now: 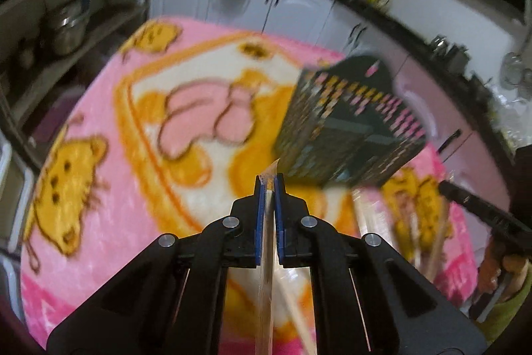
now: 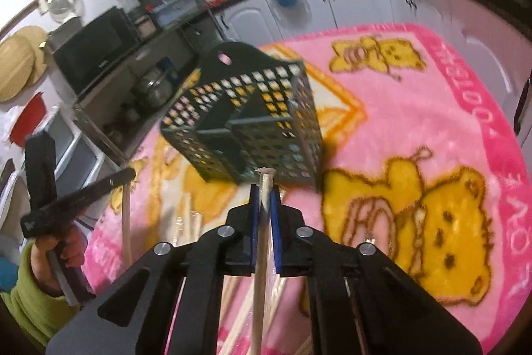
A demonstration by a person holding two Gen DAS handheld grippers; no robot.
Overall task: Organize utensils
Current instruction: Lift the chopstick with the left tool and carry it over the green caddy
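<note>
Fleecy cloth blanket [image 2: 415, 122] — perforated plastic basket [image 2: 246, 118].

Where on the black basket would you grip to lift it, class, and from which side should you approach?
Grip the solid tab with the hanging hole at the top of the basket's back wall, probably coming from above. It stands up clear of the open rim, and it is flat and thin enough for two fingers. The perforated walls are wide and offer less purchase.

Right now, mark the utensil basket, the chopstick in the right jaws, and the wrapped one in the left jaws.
utensil basket [image 2: 266, 122], right wrist view, on its divider bar.
chopstick [image 2: 266, 185], right wrist view, near its tip.
wrapped chopstick [image 1: 268, 208], left wrist view, between the pads.
</note>
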